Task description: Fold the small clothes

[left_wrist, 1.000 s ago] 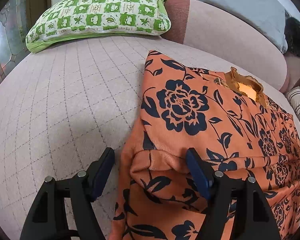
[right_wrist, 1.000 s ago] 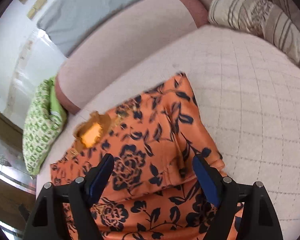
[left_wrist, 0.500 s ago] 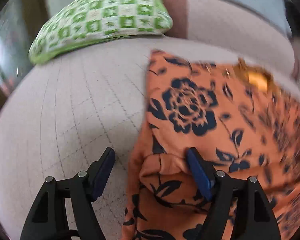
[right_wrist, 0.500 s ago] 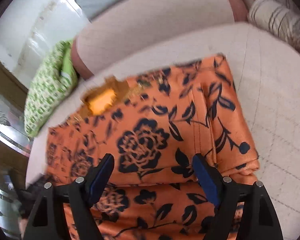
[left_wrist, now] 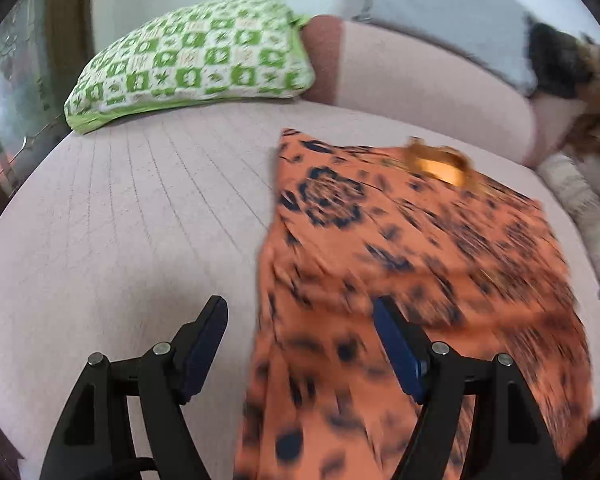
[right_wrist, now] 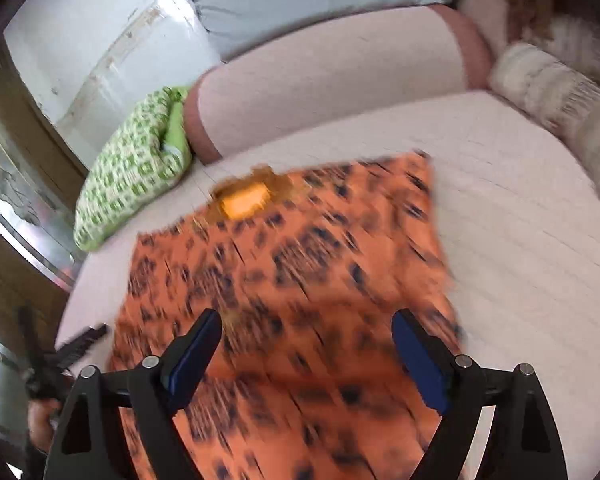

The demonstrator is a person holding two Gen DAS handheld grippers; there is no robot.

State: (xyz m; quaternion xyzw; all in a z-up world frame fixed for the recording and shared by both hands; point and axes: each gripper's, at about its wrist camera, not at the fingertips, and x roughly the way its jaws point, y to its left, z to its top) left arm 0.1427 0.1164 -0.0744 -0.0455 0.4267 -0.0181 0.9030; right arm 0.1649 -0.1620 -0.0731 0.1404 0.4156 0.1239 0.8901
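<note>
Left wrist view: left tool (left_wrist: 300,334), jaws wide, just opened further, gripping nothing; orange dark-flowered cloth garment (left_wrist: 420,264) flat on pale quilted bed (left_wrist: 140,220).
Right wrist view: right tool (right_wrist: 306,344), jaws wide, just opened further, empty above garment (right_wrist: 284,264). Risk: the loose fold may spring open.

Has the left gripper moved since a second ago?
Yes. The left gripper has pulled back and up from the orange garment; the green pillow now sits lower in its view.

One orange floral garment (left_wrist: 412,248), one green checked pillow (left_wrist: 192,68), one striped cushion (right_wrist: 556,96), two grippers (left_wrist: 300,344) (right_wrist: 306,352).
</note>
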